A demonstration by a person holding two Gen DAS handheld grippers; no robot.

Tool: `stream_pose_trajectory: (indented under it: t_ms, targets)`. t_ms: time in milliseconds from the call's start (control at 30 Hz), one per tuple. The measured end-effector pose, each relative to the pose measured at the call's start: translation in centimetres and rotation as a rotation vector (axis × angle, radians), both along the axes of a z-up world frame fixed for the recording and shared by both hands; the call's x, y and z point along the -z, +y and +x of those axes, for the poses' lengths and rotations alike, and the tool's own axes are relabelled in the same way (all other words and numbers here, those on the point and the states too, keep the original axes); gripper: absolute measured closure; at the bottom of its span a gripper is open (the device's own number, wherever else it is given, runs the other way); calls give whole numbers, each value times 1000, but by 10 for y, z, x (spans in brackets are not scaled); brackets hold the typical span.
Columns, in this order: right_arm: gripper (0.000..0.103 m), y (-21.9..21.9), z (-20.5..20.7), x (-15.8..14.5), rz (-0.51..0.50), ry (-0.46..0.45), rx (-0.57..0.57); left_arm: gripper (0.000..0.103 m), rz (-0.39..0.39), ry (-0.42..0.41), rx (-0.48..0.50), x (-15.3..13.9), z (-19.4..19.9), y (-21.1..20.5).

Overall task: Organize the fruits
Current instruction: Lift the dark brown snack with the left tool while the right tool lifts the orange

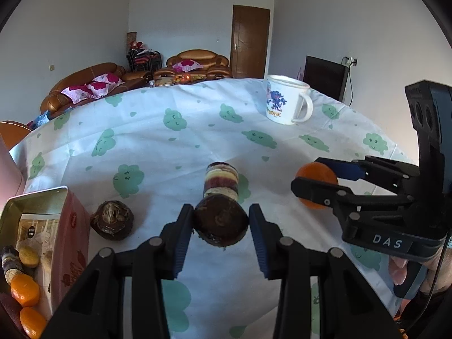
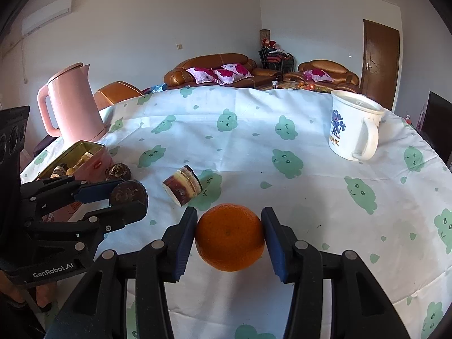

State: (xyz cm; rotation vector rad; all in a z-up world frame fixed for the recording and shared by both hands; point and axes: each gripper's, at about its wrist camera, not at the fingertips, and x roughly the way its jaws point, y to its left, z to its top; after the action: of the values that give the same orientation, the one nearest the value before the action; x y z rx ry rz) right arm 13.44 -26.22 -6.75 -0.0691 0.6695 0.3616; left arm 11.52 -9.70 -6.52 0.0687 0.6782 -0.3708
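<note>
My left gripper [image 1: 221, 223] is shut on a dark brown round fruit [image 1: 220, 220], held just above the cloth; it also shows in the right wrist view [image 2: 128, 195]. My right gripper [image 2: 229, 236] is shut on an orange [image 2: 229, 237], which also shows in the left wrist view [image 1: 316, 183]. A striped brown cylindrical piece [image 1: 221, 182] lies on the cloth beyond the dark fruit. Another dark brown fruit [image 1: 112, 219] sits next to a pink tin [image 1: 72, 226] that holds several small orange and yellow fruits.
A white mug [image 2: 353, 125] stands at the far right of the table. A pink kettle [image 2: 73, 104] stands at the far left behind the tin. The table carries a white cloth [image 2: 282, 197] with green prints. Sofas stand beyond the table.
</note>
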Motion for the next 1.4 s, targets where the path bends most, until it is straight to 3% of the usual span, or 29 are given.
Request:
stream_pose_trajectory:
  t_ms: [667,1400]
  targets:
    - [54,-5,-16,-12,28,-108,-9,61,-20,-140,-42,-14,-21,8]
    - [54,-8,-32,-20,49,-202,-13,61,-27,-236,-87,-22,-36,14]
